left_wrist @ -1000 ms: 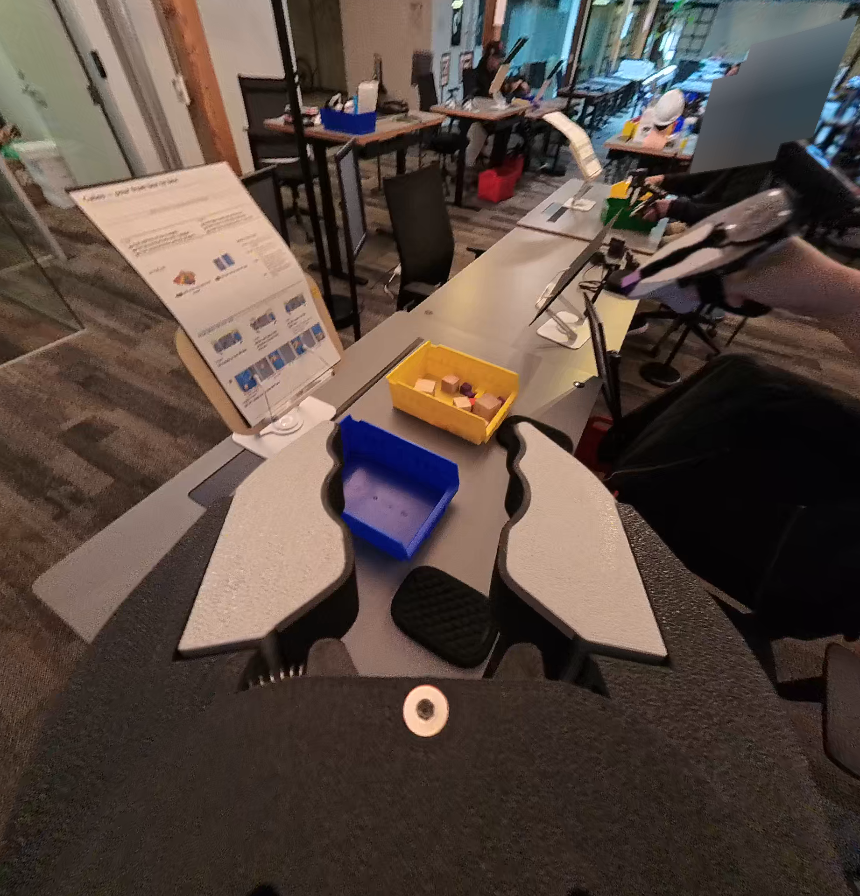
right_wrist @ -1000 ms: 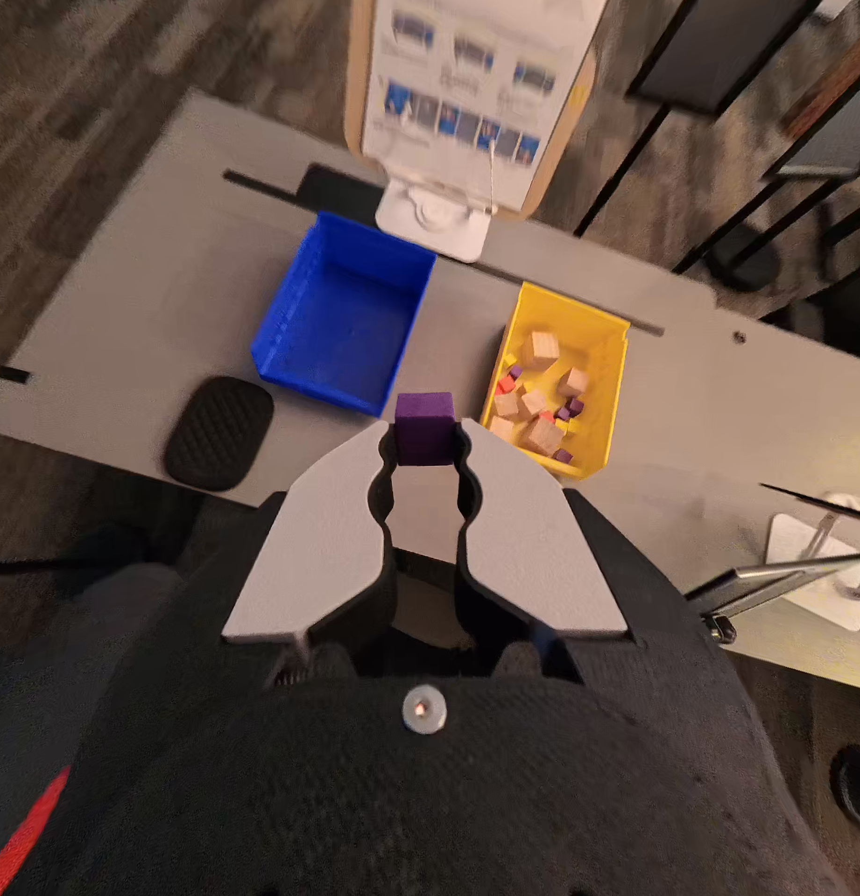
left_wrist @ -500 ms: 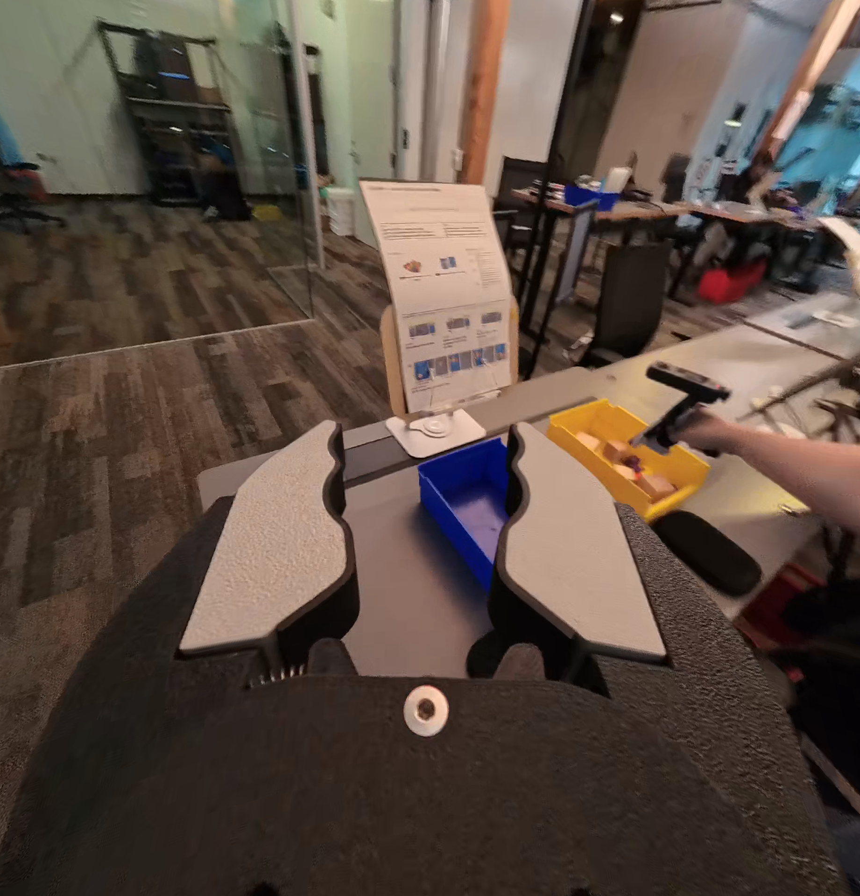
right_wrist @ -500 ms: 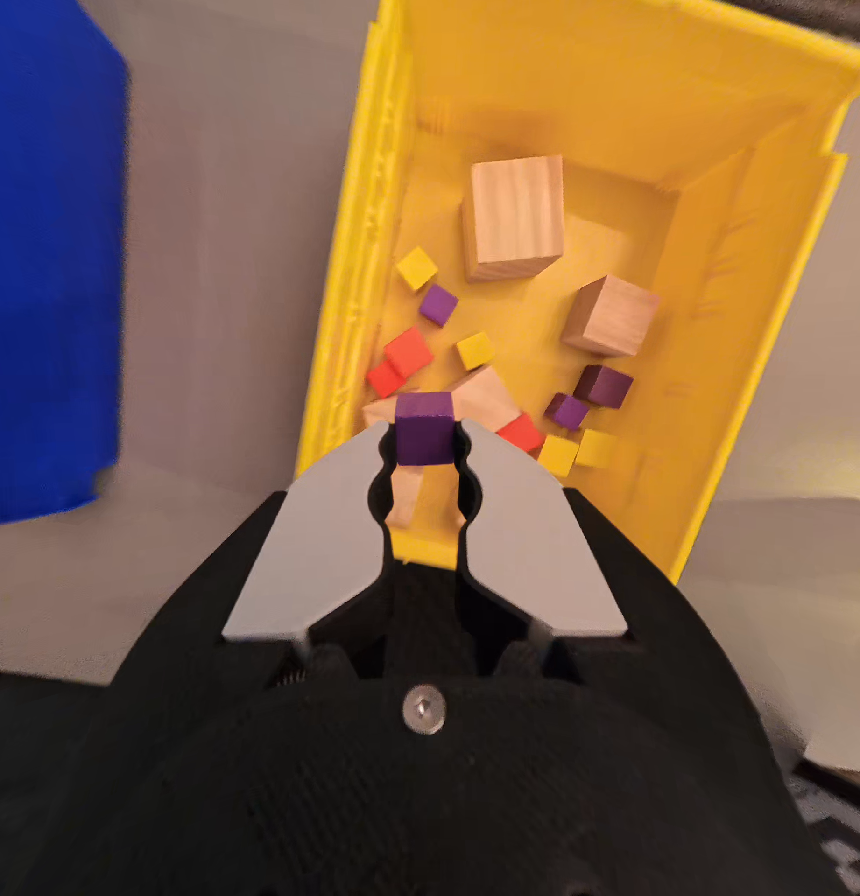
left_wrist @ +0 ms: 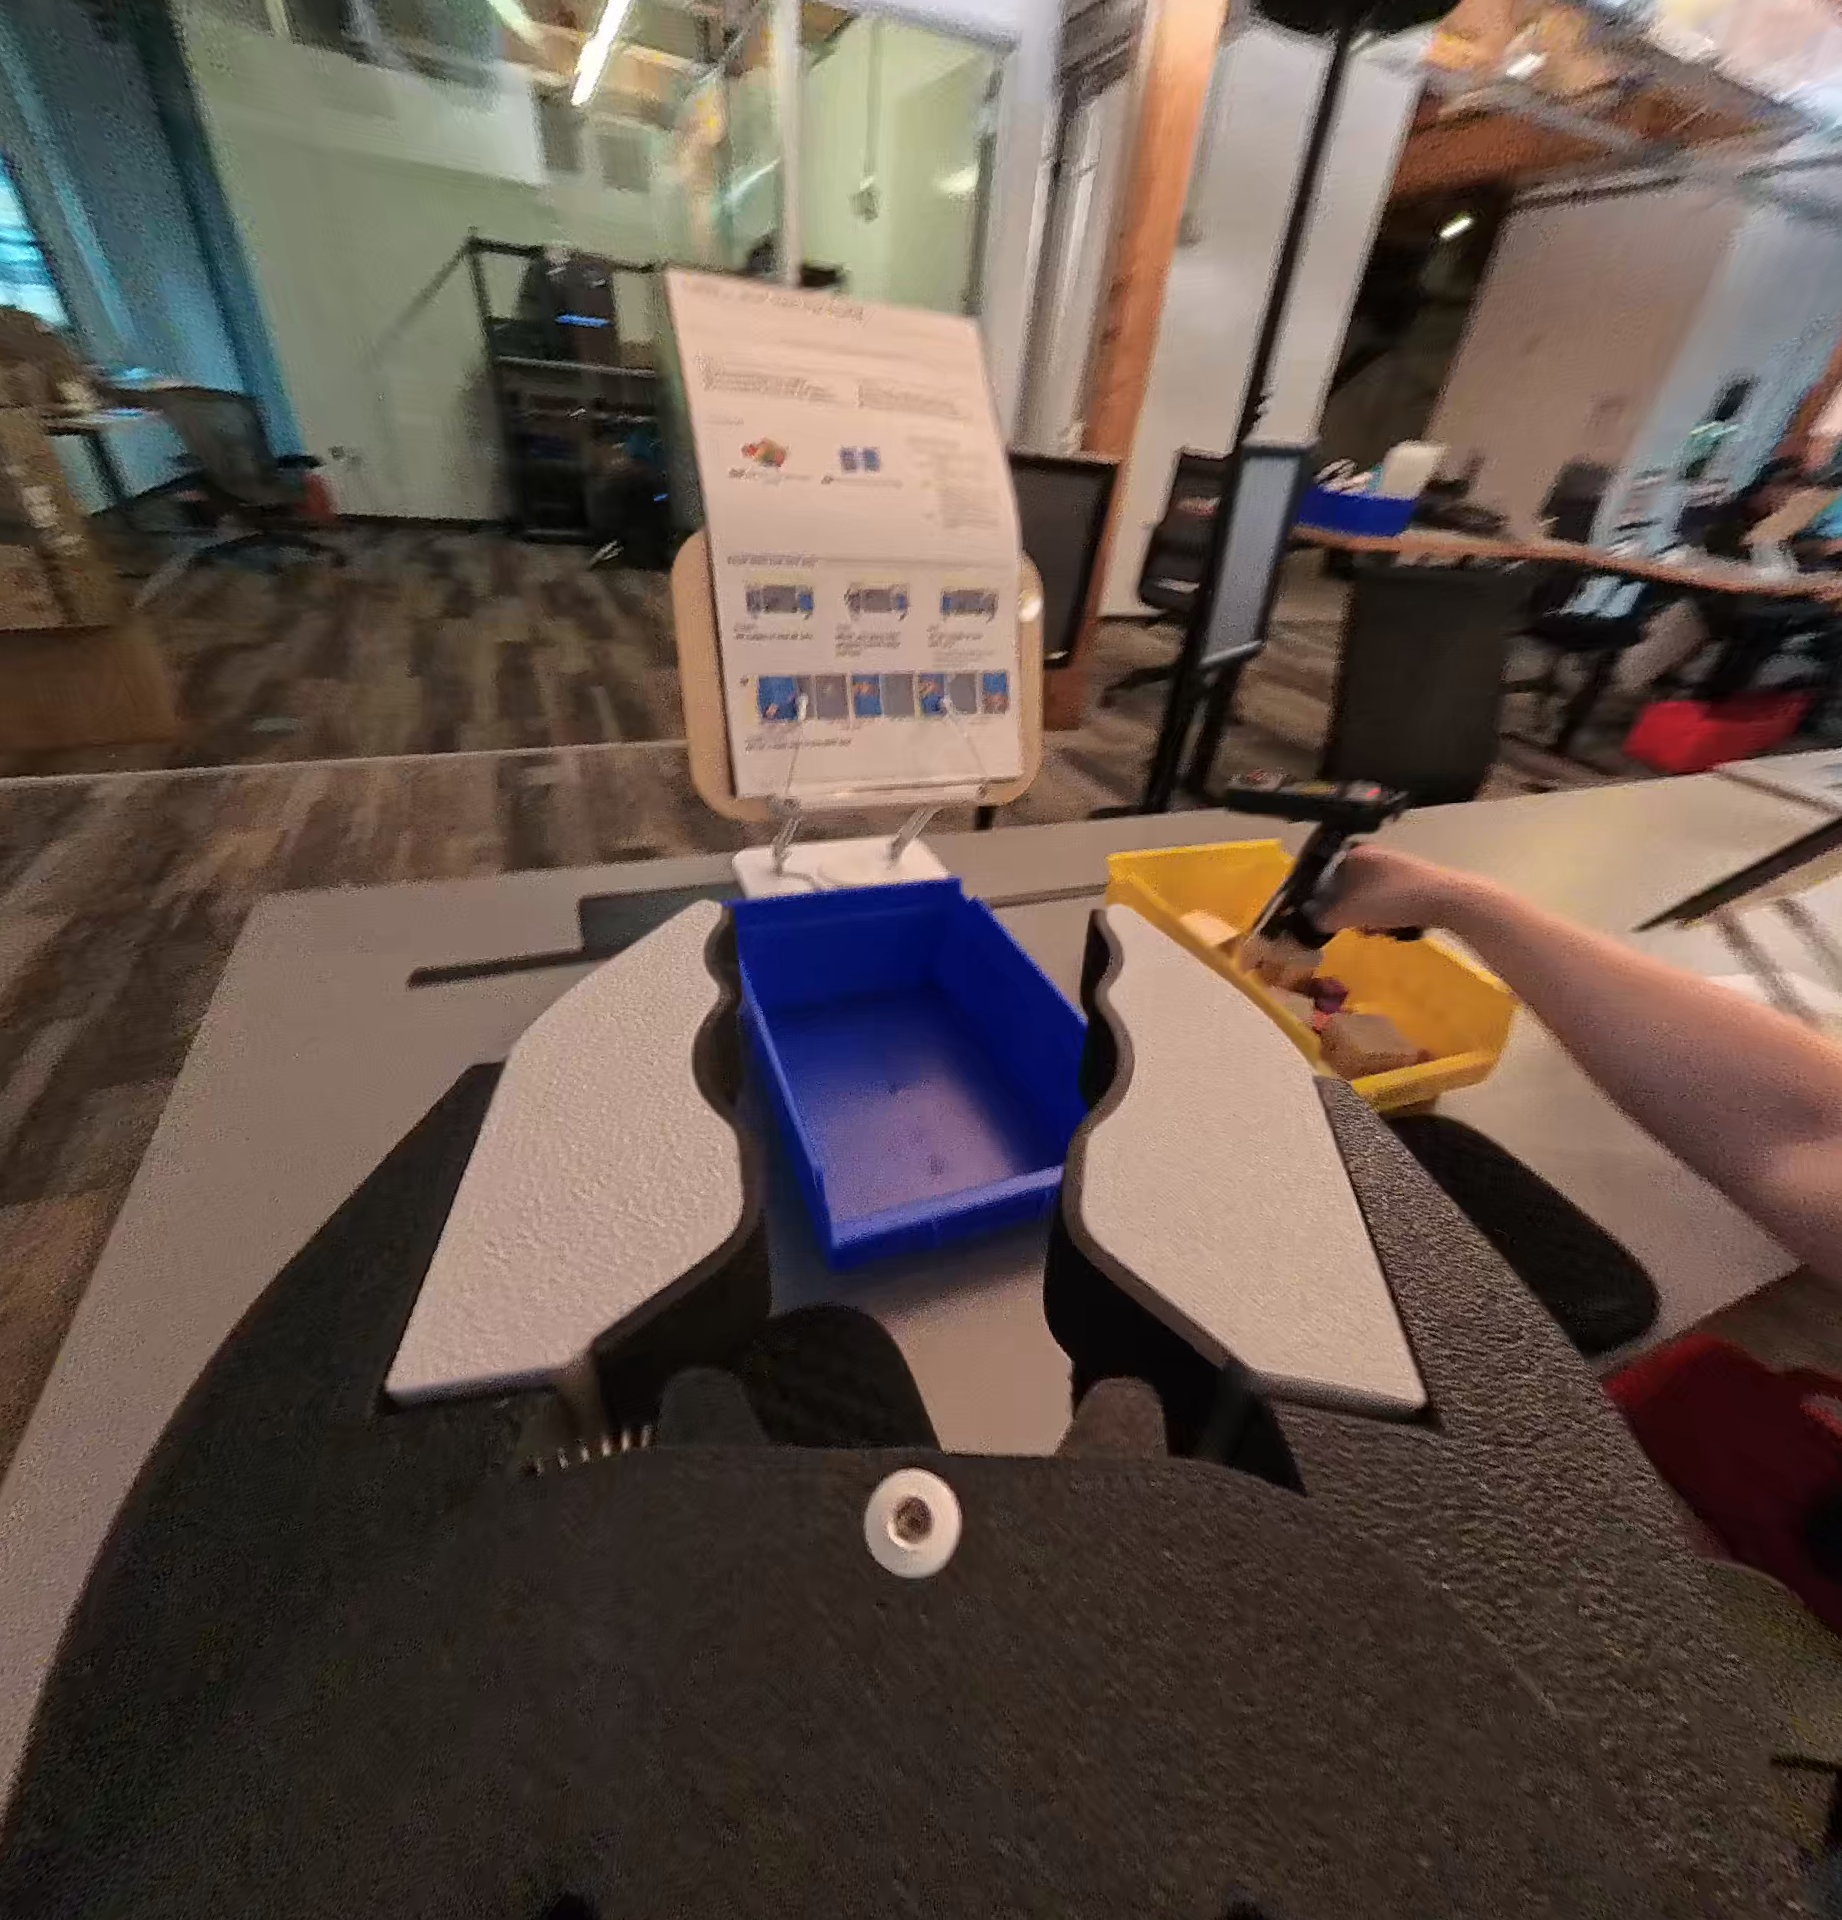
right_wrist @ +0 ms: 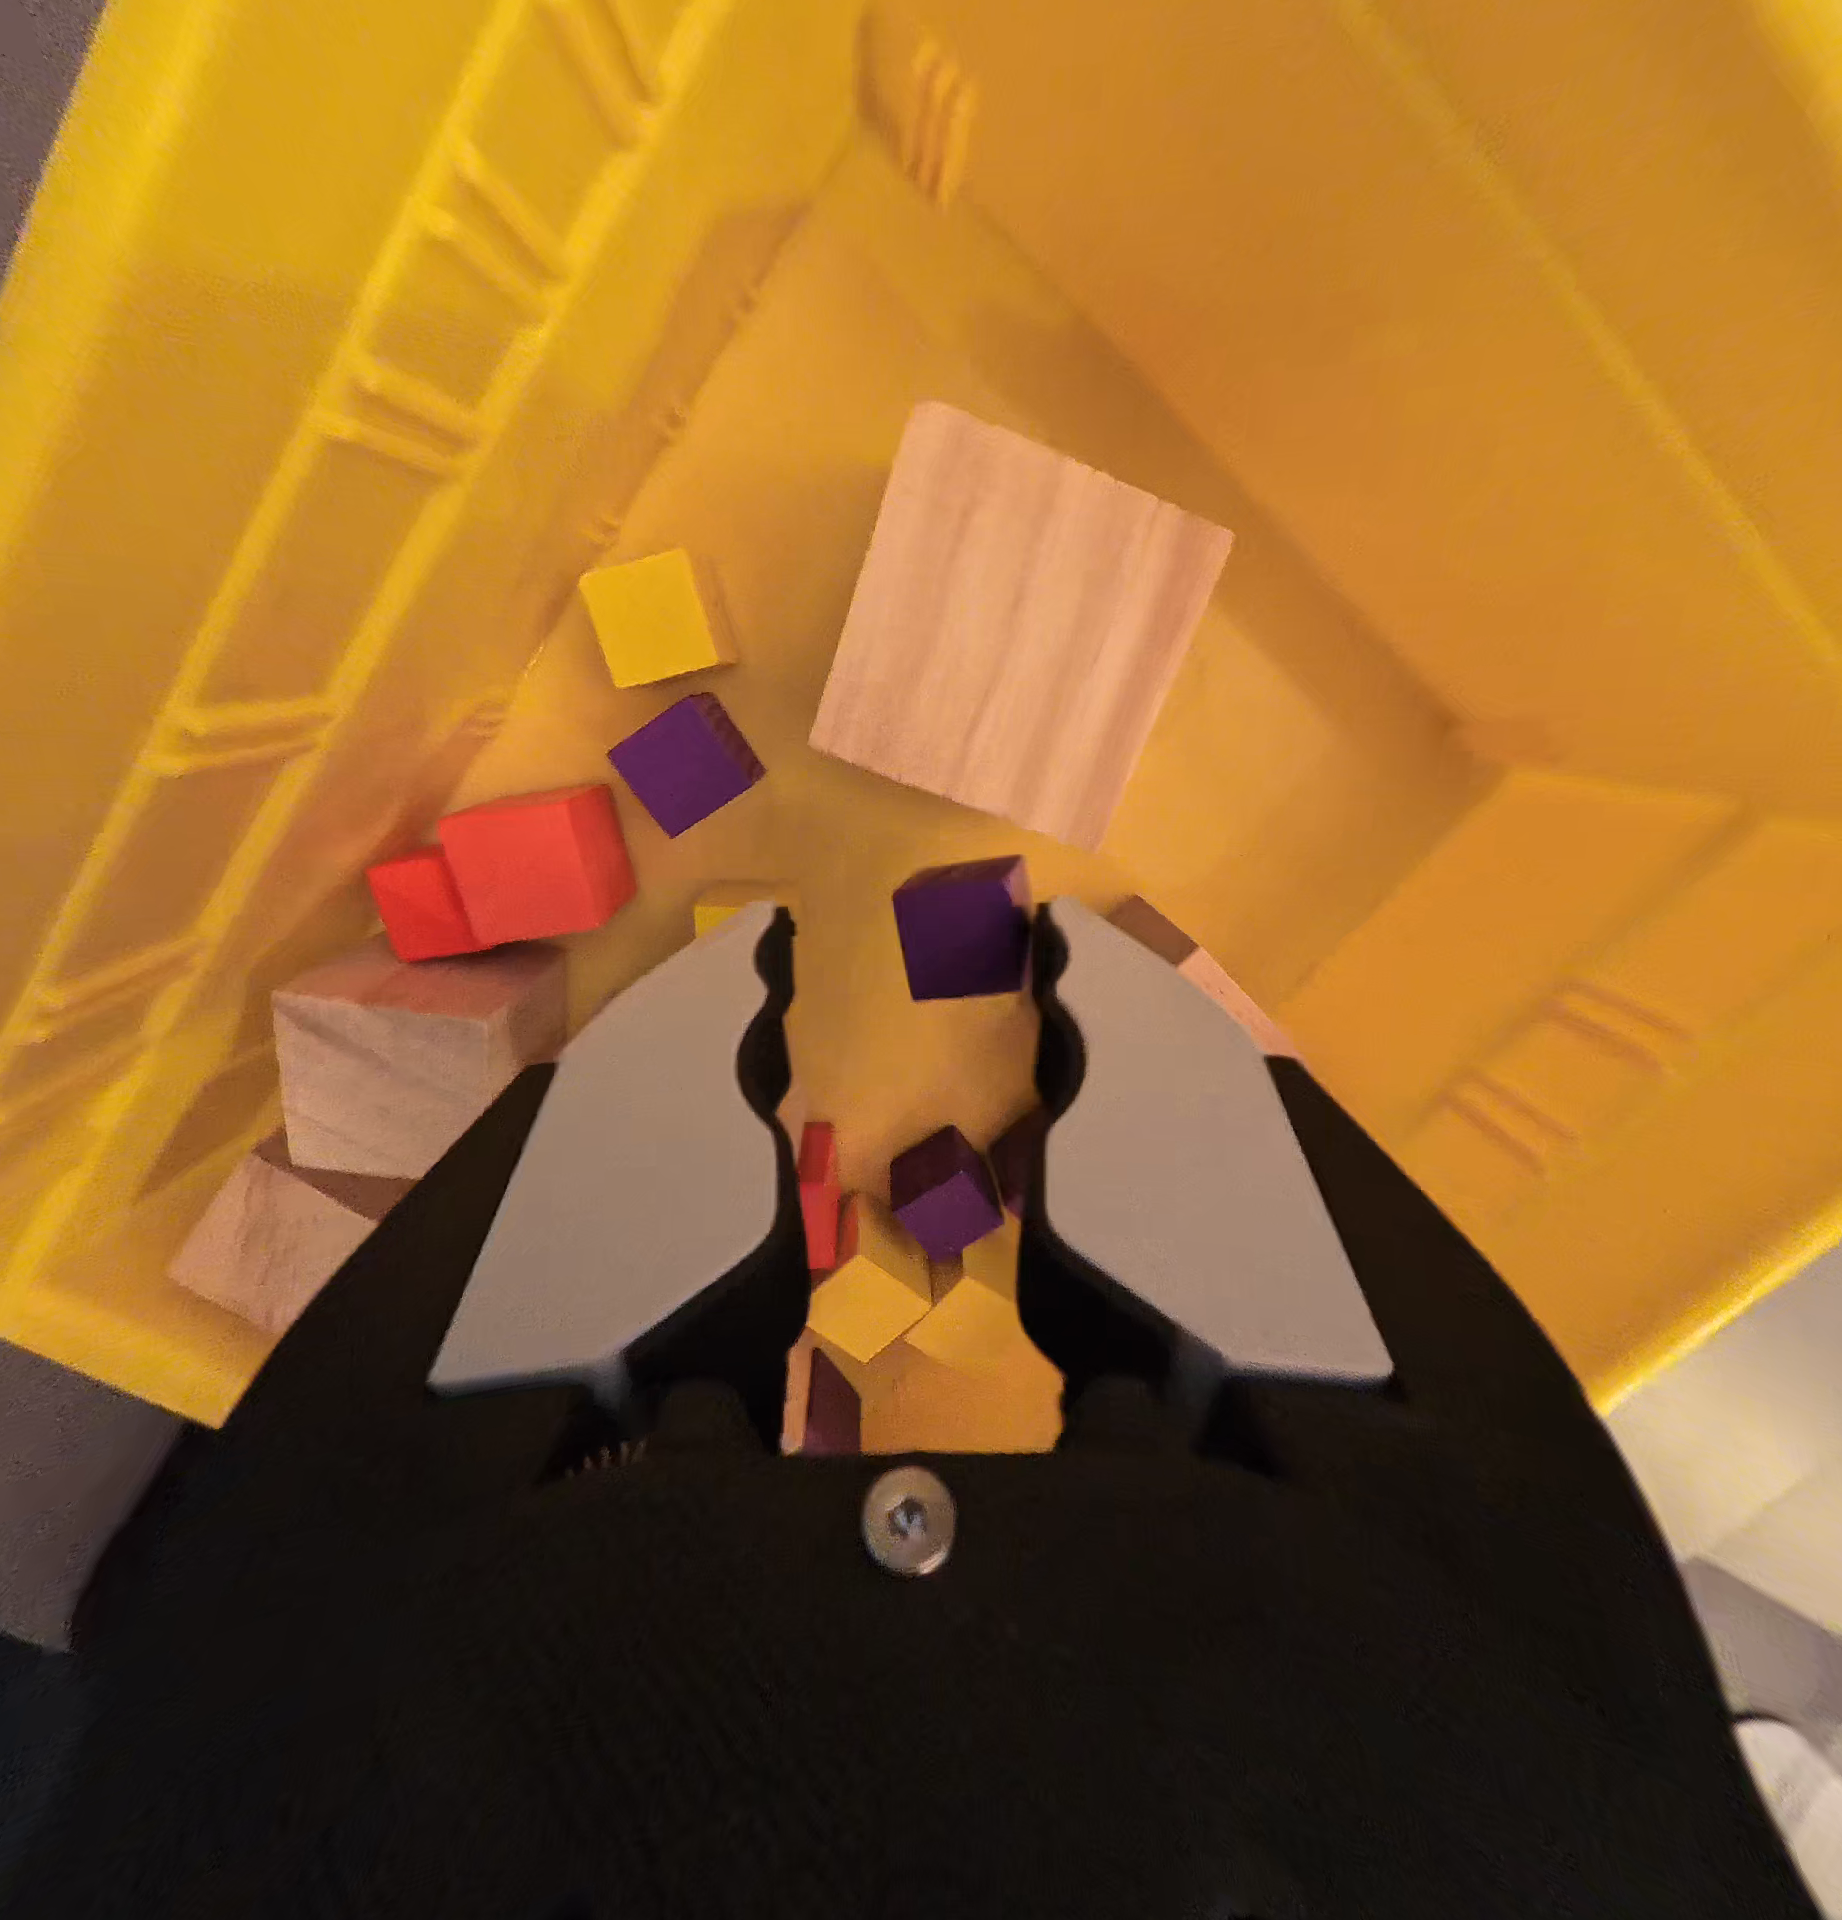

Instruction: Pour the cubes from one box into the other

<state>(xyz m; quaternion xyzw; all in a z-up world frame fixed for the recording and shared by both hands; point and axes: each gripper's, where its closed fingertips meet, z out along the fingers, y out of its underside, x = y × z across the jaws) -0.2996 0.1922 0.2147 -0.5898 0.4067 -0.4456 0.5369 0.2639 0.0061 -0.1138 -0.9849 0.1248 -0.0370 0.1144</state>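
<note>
My left gripper [left_wrist: 909, 977] hangs above the near edge of the grey tabletop [left_wrist: 273, 1091] with its jaws spread wide and nothing between them; through the gap I look straight into the blue box [left_wrist: 901, 1070], which holds no cubes that I can see. Behind it, at the far edge, a printed instruction sheet [left_wrist: 855, 551] leans on a small white stand [left_wrist: 839, 864]. Just beside the blue box, toward the right end of the tabletop, sits the yellow box [left_wrist: 1416, 997], and in my left wrist view the hand [left_wrist: 1374, 899] with my right gripper reaches down into it. My right gripper [right_wrist: 909, 940] is deep inside the yellow box [right_wrist: 1519, 520], jaws parted and gripping nothing: a purple cube [right_wrist: 961, 927] sits free in the gap, close against the right-hand finger, and I cannot tell if it touches it. Around it the cubes lie scattered on the box floor: a large pale wooden cube [right_wrist: 1016, 623], a small yellow cube [right_wrist: 652, 618], another purple cube [right_wrist: 685, 764], two red cubes [right_wrist: 501, 883] against the left wall, and more wooden blocks [right_wrist: 397, 1070] by the near left corner. Further small purple, red and yellow cubes show lower between my fingers. A black textured pad [left_wrist: 1530, 1236] lies on the near right part of the tabletop.
</note>
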